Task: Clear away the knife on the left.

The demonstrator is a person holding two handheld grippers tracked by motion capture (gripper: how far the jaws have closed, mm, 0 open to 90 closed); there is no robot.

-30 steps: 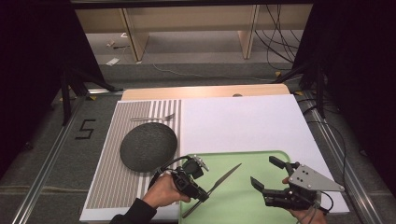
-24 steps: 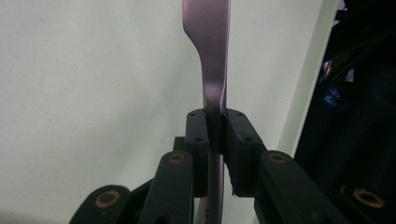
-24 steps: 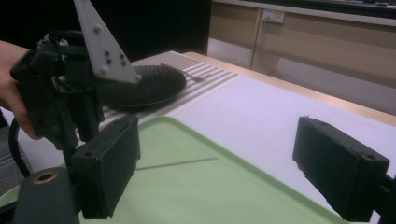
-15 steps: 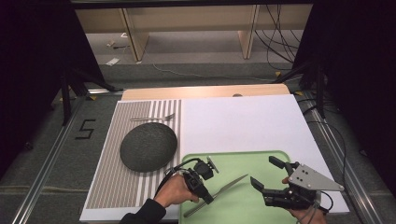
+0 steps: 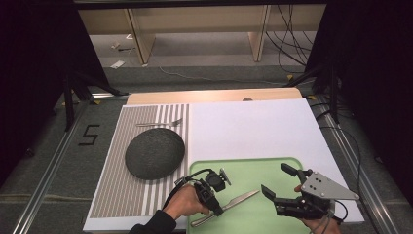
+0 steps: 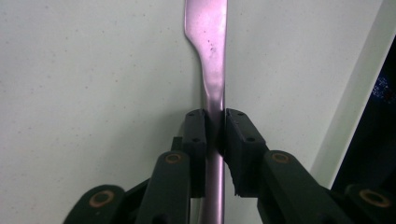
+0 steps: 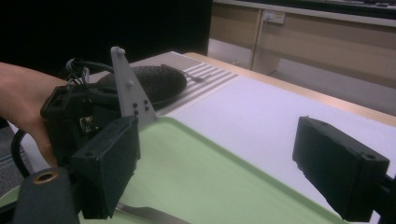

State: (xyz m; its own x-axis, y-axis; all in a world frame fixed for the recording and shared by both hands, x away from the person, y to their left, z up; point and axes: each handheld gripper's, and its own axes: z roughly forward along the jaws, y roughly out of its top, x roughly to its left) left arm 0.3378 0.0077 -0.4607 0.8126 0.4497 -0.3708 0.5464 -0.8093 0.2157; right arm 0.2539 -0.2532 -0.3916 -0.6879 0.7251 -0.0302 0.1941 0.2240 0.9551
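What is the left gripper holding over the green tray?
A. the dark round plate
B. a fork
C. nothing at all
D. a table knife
D: in the left gripper view the left gripper has its black pads pressed on the handle of a table knife, whose blade lies over the green tray; the fork and the dark plate sit apart on the striped mat.

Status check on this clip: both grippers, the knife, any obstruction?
Left gripper shut on knife, low over green tray. Right gripper open, holding nothing. Path clear; dark plate and fork sit apart, on striped mat.
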